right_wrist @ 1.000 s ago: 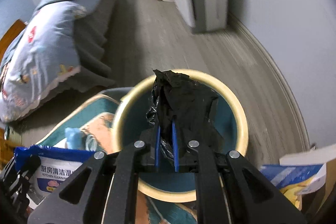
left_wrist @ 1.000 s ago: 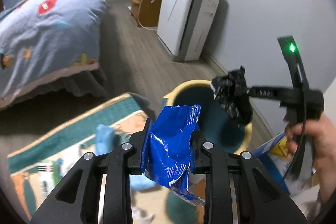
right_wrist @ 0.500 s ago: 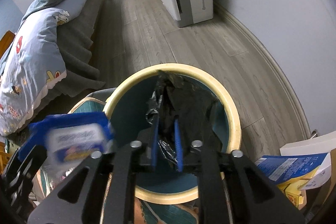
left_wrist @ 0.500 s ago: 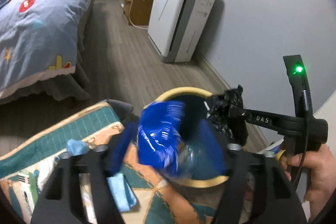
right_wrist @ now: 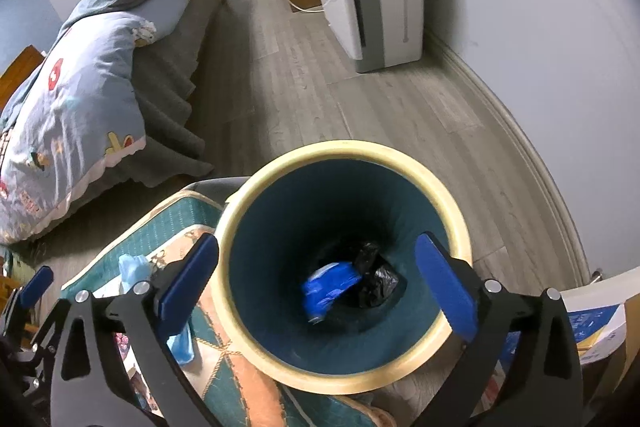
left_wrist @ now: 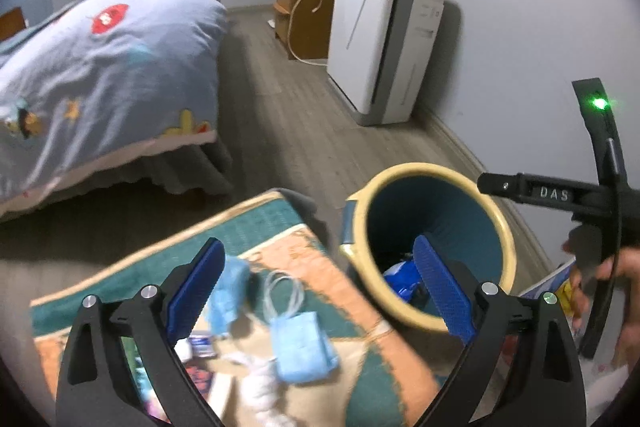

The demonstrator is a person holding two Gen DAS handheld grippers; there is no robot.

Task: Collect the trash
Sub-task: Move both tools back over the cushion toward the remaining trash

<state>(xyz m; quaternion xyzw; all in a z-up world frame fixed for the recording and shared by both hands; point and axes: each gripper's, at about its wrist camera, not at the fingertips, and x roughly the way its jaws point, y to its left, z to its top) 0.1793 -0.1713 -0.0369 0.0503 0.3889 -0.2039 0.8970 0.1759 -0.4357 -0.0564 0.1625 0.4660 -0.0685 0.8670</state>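
Observation:
The bin [right_wrist: 344, 147] has a yellow rim and a teal inside, and stands on the floor beside a patterned rug [left_wrist: 256, 227]. A blue wrapper [right_wrist: 328, 287] and a crumpled black bag [right_wrist: 372, 279] lie at its bottom. My right gripper [right_wrist: 318, 259] hangs over the bin mouth, its jaws opening wide with nothing between them. My left gripper [left_wrist: 316, 267] is over the rug's edge beside the bin [left_wrist: 424, 169], its jaws also opening and bare. Blue face masks [left_wrist: 304, 343] and white crumpled paper [left_wrist: 260, 387] lie on the rug.
A bed [left_wrist: 100, 67] with a blue quilt fills the left. A white air purifier [left_wrist: 380, 39] and a wooden cabinet [left_wrist: 308, 15] stand along the wall. A blue and yellow box [right_wrist: 592, 323] sits right of the bin. A hand [left_wrist: 616, 287] holds the right gripper's frame.
Both grippers have opened. The blue wrapper left the left gripper and the black bag left the right one, and both dropped into the bin. The left gripper has drawn back over the rug.

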